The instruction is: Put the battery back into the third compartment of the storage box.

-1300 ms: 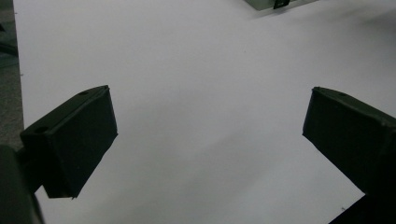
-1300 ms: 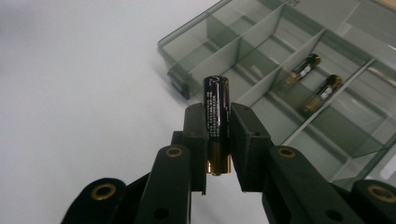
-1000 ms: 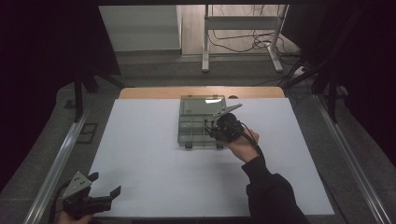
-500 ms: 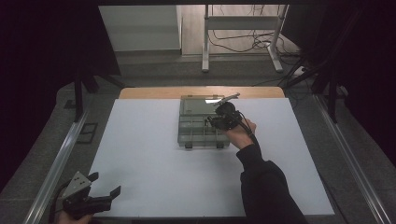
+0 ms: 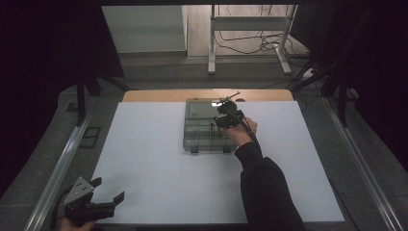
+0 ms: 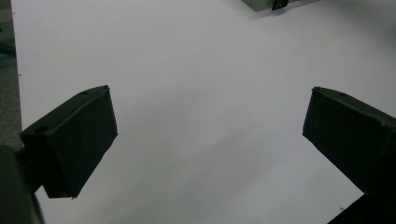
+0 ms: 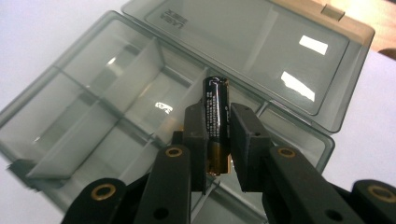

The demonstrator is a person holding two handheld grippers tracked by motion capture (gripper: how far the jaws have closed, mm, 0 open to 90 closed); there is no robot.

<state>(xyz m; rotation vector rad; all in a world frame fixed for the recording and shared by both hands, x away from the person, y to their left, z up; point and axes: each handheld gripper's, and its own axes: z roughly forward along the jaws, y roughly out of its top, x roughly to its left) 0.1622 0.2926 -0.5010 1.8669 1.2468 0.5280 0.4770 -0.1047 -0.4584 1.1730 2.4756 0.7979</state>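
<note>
Tongs first: my right gripper (image 7: 218, 140) is clamped on a black battery (image 7: 215, 114), held upright over the compartments of a clear grey organizer box (image 7: 107, 107) whose lid lies open. My left gripper (image 5: 96, 202) rests at the near left corner, jaws wide apart, nothing between them. White sheet (image 5: 159, 154) covers the table; bare wood strip (image 5: 159, 95) along the far edge. Beyond: dim room, a metal stand (image 5: 211, 43), cables (image 5: 250, 45) on the floor.
</note>
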